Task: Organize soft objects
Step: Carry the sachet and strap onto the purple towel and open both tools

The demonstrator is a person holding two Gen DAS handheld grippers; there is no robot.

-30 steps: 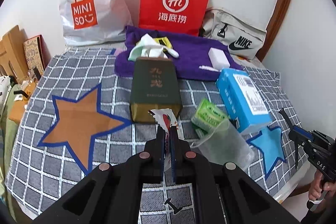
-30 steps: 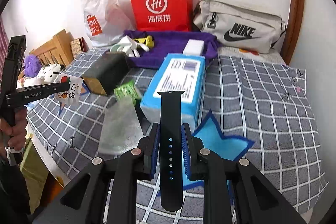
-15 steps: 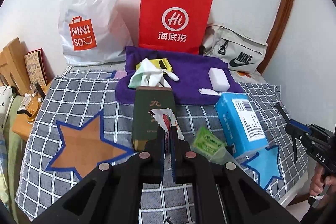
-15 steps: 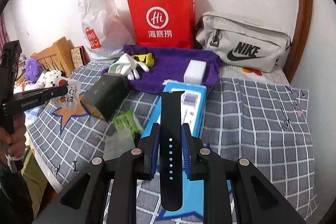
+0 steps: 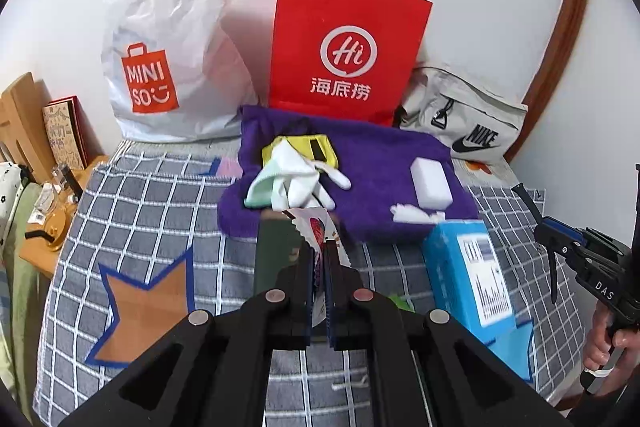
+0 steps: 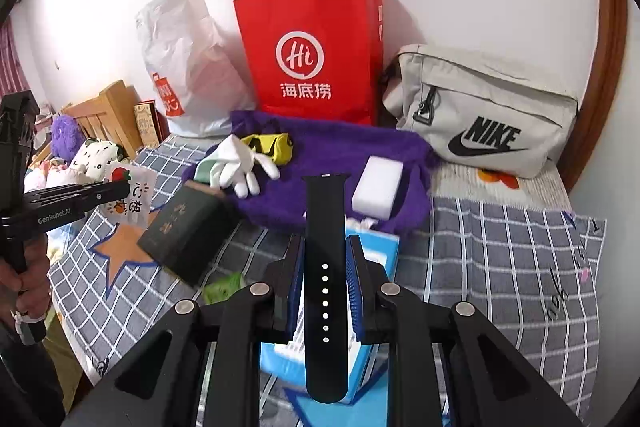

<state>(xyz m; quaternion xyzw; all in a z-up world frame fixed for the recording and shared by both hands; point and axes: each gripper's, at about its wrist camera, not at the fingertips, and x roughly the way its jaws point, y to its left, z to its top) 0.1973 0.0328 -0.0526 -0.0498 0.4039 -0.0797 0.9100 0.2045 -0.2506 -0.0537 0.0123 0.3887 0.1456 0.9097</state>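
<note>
Watch strap (image 6: pixel 325 267): black, upright between the jaws of the right gripper (image 6: pixel 325 259), clamped, above the blue box (image 6: pixel 374 251).
Paper packet (image 5: pixel 320 231): pinched tight in the left gripper (image 5: pixel 319 267), over the dark green box (image 5: pixel 276 251).
Purple towel (image 5: pixel 372 155): carries a white glove (image 5: pixel 296 179), a white sponge (image 5: pixel 431 181) and a yellow item (image 5: pixel 316 147).
Checked blanket (image 5: pixel 152 203): under everything.

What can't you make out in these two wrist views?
- Green pack: mostly hidden behind the right gripper and dark box.
- Sachet: lower part hidden between the left gripper fingers.
- Blue box label: print too small to read.
</note>
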